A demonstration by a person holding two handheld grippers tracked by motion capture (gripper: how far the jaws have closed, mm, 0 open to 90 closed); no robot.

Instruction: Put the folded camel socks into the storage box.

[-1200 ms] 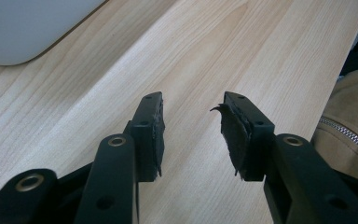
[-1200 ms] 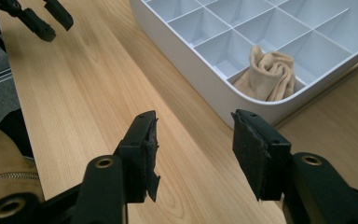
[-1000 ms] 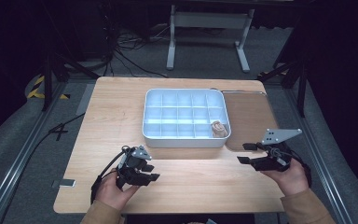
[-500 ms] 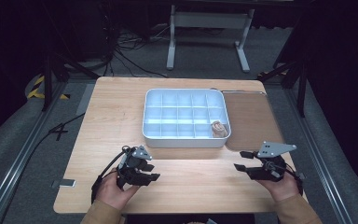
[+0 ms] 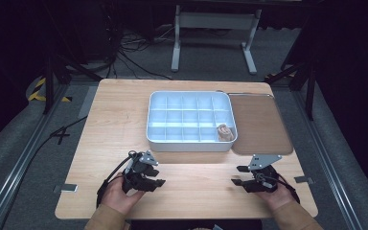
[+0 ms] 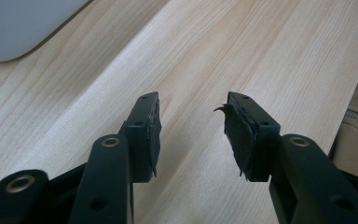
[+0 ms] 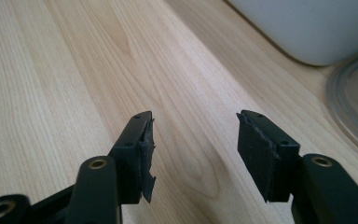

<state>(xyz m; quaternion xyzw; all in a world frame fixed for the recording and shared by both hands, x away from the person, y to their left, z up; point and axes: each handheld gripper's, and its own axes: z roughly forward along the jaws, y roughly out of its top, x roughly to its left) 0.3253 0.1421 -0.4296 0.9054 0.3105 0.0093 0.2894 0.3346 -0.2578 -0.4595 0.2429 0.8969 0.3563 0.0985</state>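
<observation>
Left tool (image 5: pixel 156 177) lay low in the lower left of the high view, held in the person's left hand (image 5: pixel 120 194); its jaws stood apart and released, gripping nothing, and pointed toward the right of the frame. In the left gripper view the same tool (image 6: pixel 191 128) showed bare wood between its two worn black pads (image 6: pixel 153 135), with a corner of the white tray (image 6: pixel 18 25) in the upper left of the frame and a tan sleeve (image 6: pixel 356 135) at the right edge.

Right tool (image 5: pixel 238 175) lay in the lower right of the high view, held in the right hand (image 5: pixel 274 194) and carrying a grey three-cornered plate (image 5: pixel 263 161); its jaws were likewise released and empty, and pointed toward the left of the frame, facing the left tool across a stretch of bare worktop (image 5: pixel 196 187). In the right gripper view this tool (image 7: pixel 193 140) showed wood grain between its jaws, the tray wall (image 7: pixel 317 28) in the upper right and a rim of the brown lid (image 7: pixel 354 116) at the right edge.

The white compartment tray (image 5: pixel 191 140) sat at the centre of the high view, its long axis running left to right. A small tan object (image 5: pixel 224 132) lay in its lower right compartment; its kind could not be told. A flat brown lid (image 5: pixel 258 122) lay just beside the tray on the right.
</observation>
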